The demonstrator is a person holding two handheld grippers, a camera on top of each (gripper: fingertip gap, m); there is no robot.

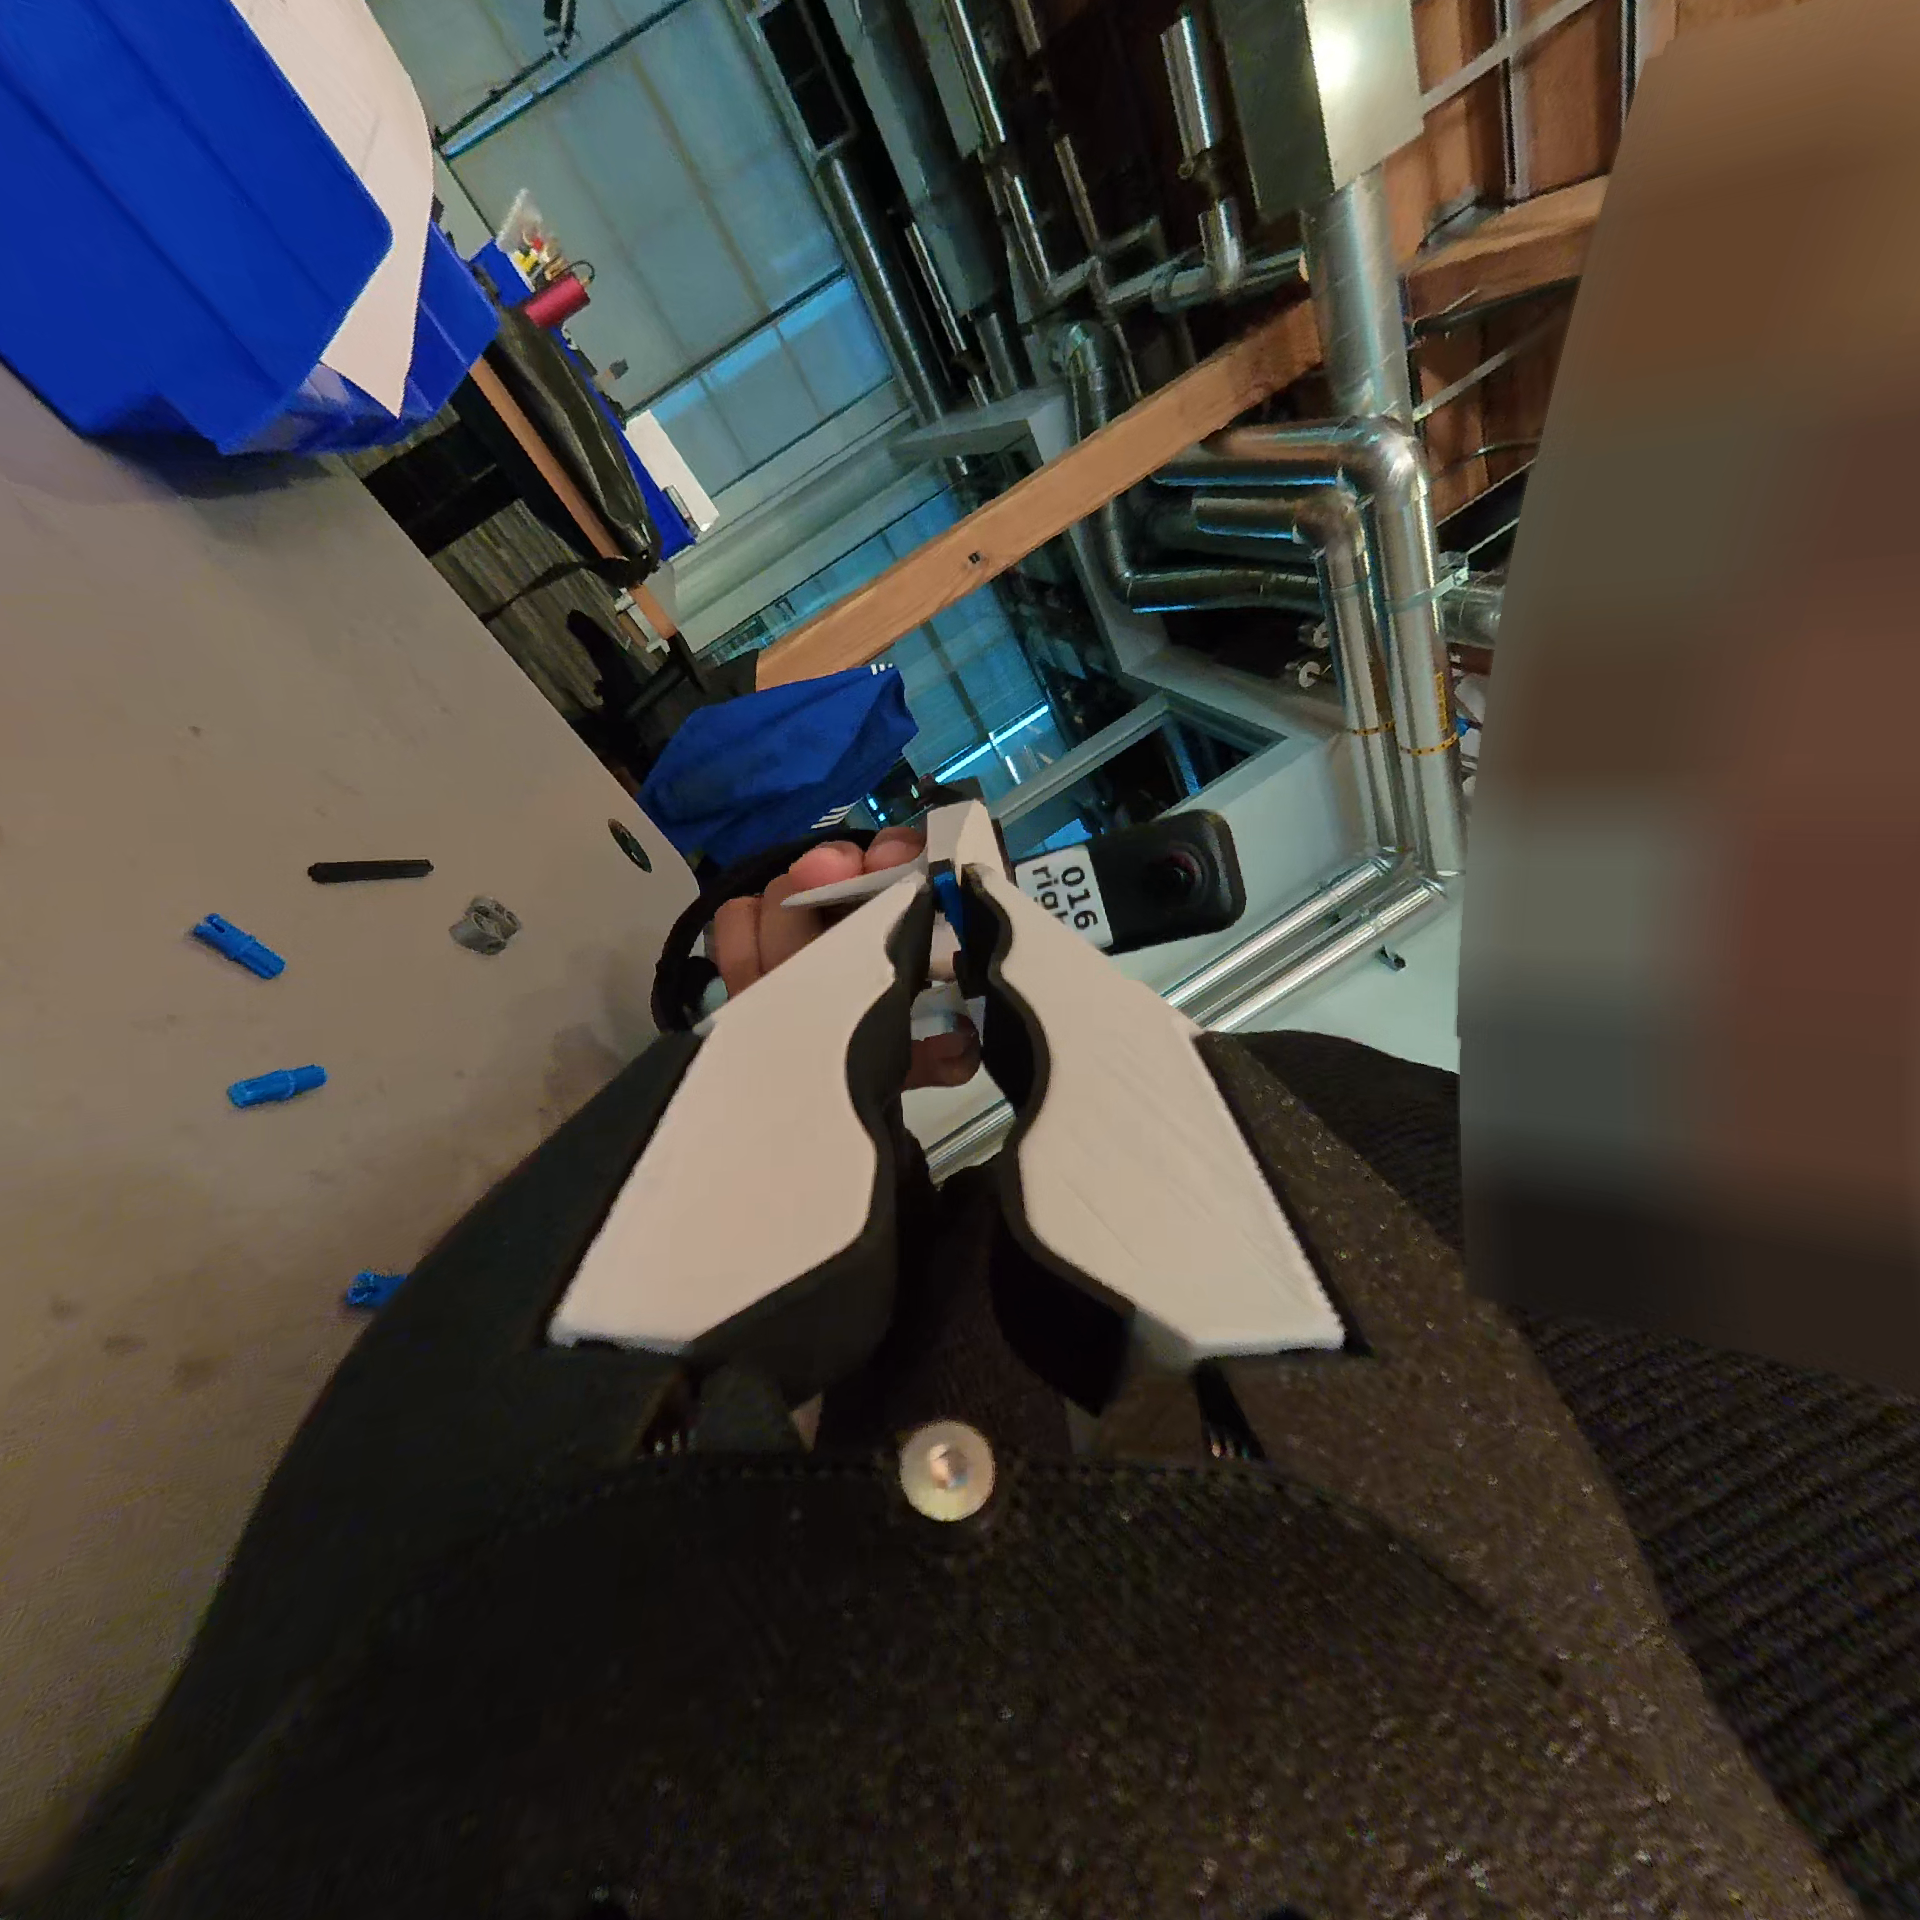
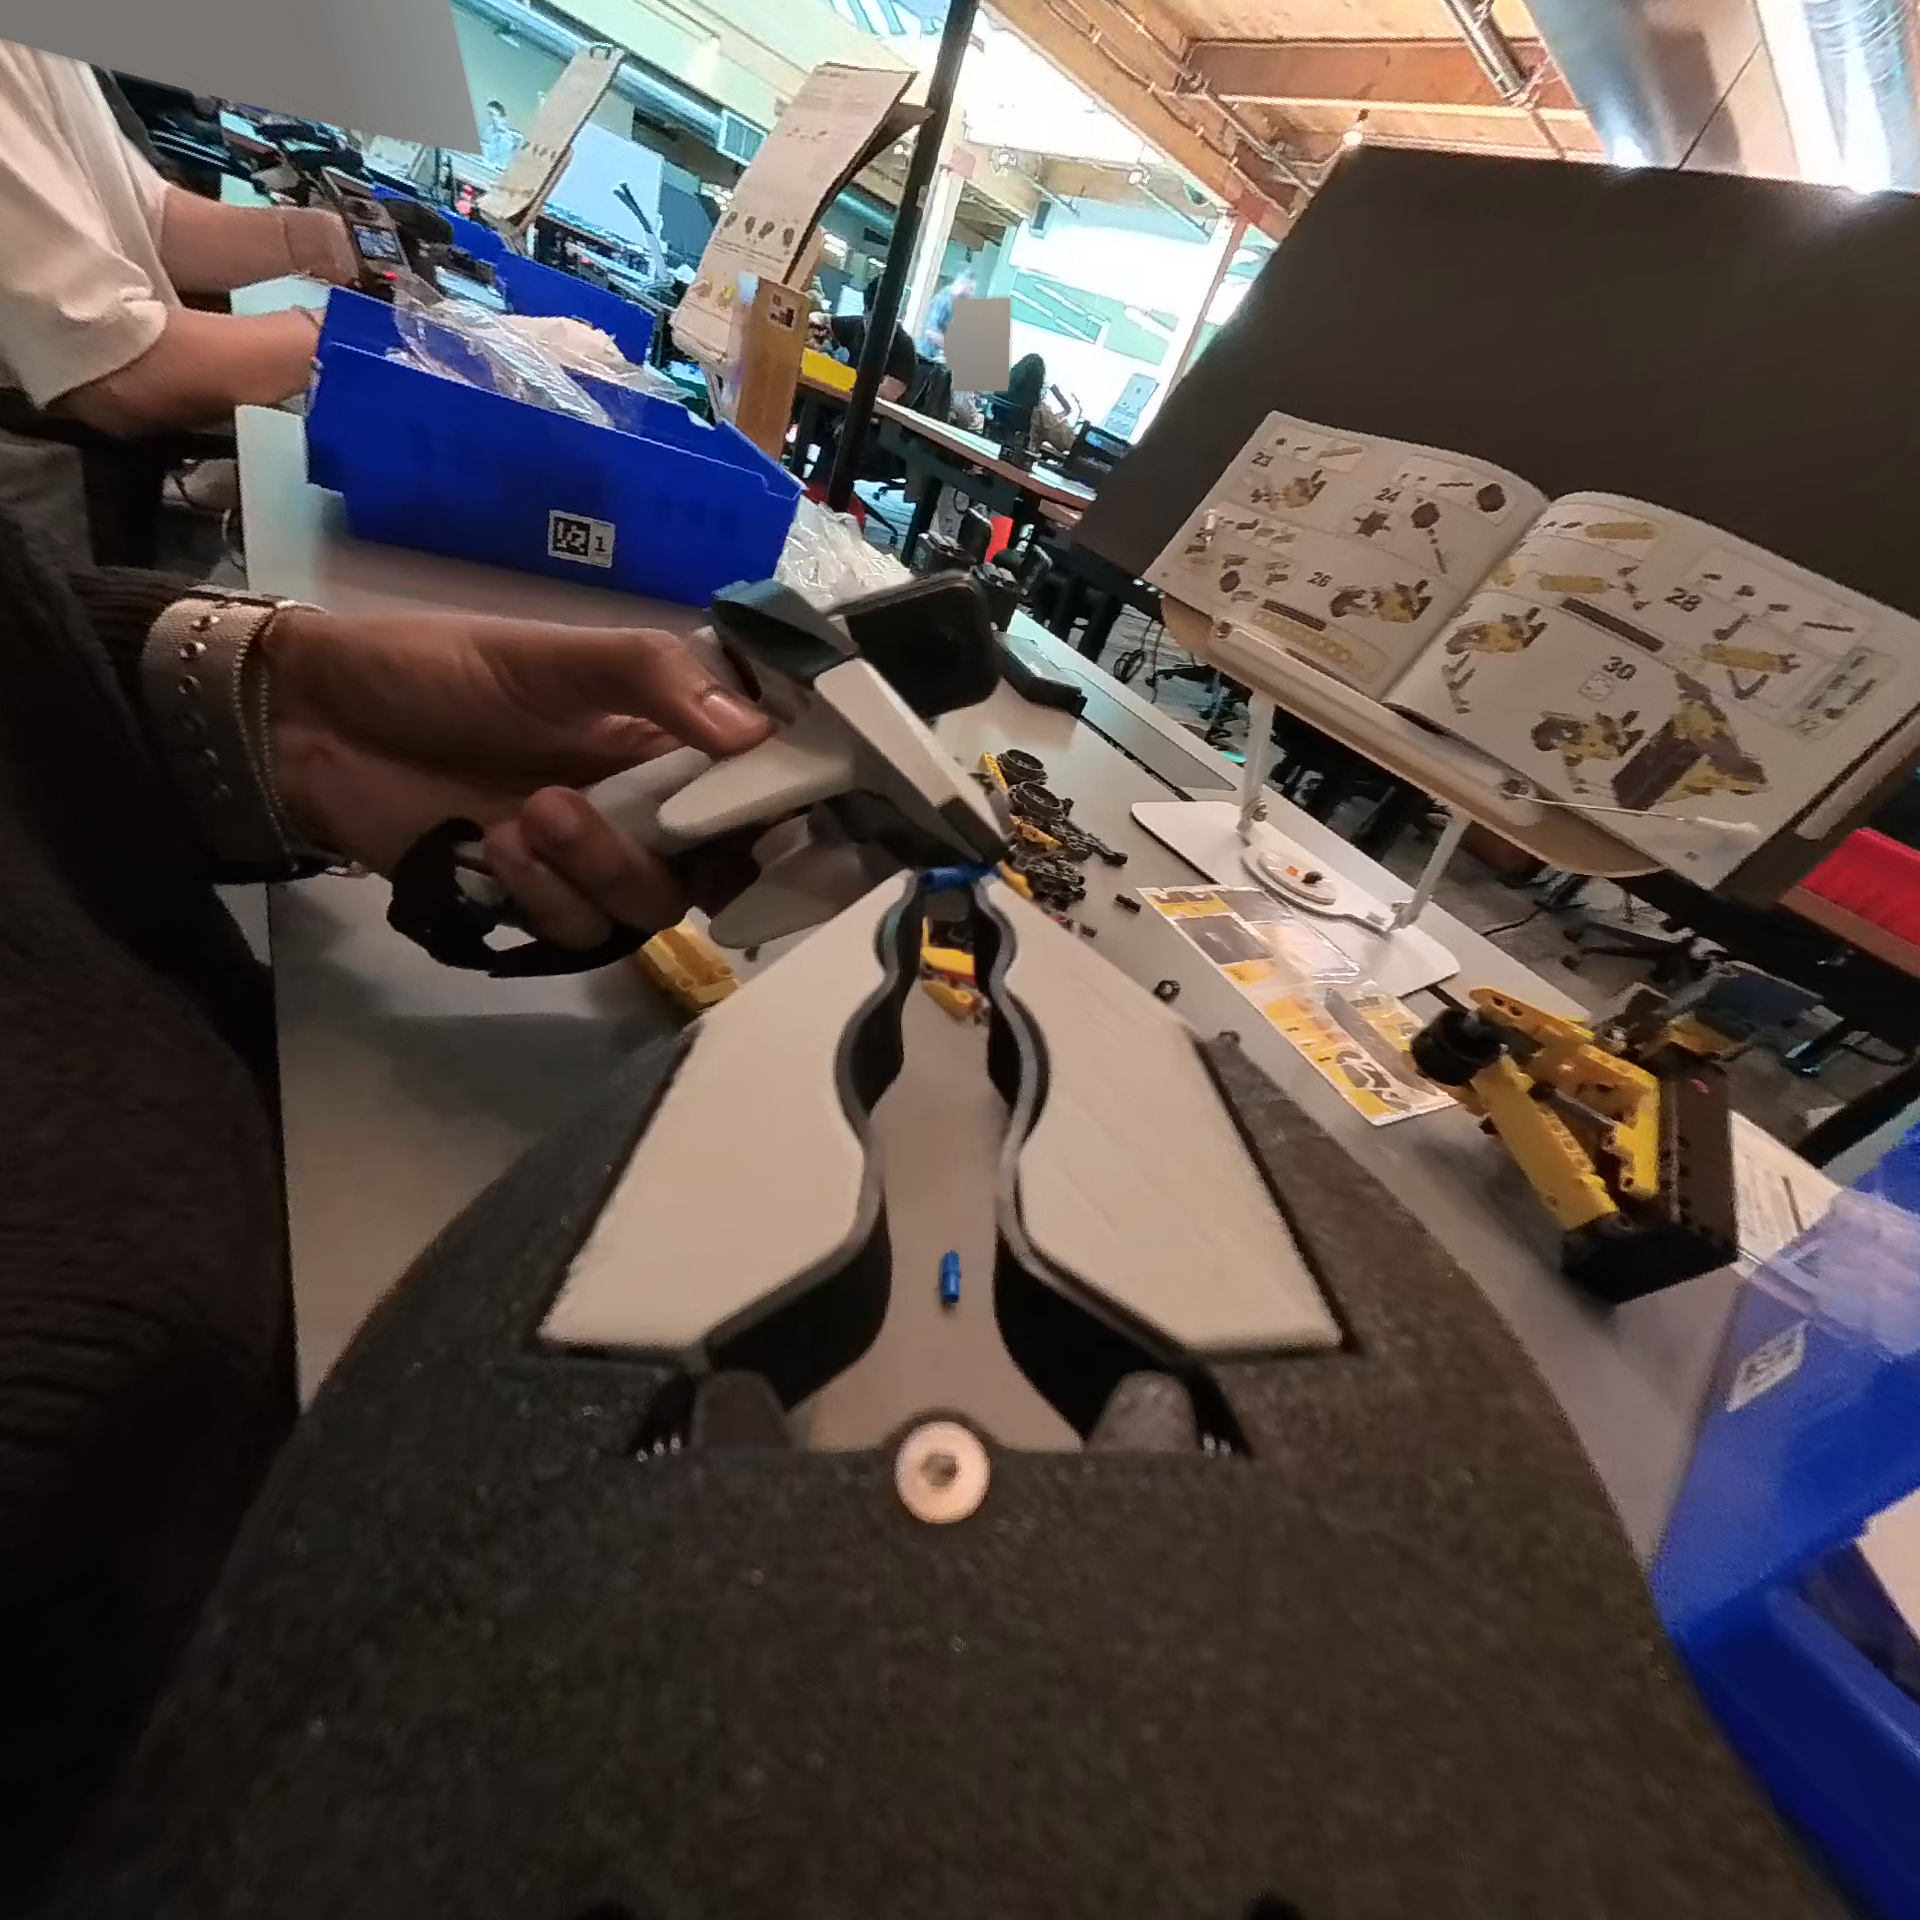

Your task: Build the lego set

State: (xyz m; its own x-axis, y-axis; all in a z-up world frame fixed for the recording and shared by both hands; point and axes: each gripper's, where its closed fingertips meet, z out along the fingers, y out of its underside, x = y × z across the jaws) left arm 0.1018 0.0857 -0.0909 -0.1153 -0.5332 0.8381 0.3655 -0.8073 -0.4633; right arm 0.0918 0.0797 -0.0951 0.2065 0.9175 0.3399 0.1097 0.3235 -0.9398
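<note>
A small blue pin (image 2: 954,878) is pinched between the tips of both grippers, held above the tabletop (image 2: 436,1049) where the two sets of tips meet. The right gripper (image 2: 951,883) is closed on one end of the pin, its white fingers (image 2: 1122,1143) drawn together at the tips. The left gripper (image 2: 977,844) is seen from the right wrist view coming in from the left, gripped by a hand (image 2: 499,748) with a strap at the wrist, and its tips are clamped on the same pin. In the left wrist view the left gripper (image 1: 943,902) is likewise shown closed on the blue pin (image 1: 943,896), with the right gripper (image 1: 961,842) just beyond it.

Another blue pin (image 2: 949,1276) lies on the tabletop under the right gripper. Loose blue pins (image 1: 239,945) (image 1: 275,1086), a black axle (image 1: 369,871) and a grey connector (image 1: 484,923) are scattered on the tabletop (image 1: 208,727) in the left wrist view. A partly built yellow and black model (image 2: 1590,1132) is set to the right, near a sheet of stickers (image 2: 1299,997). An open instruction booklet (image 2: 1507,613) is propped on a white stand (image 2: 1288,831). A blue bin (image 2: 540,488) holding clear bags stands at the far left edge.
</note>
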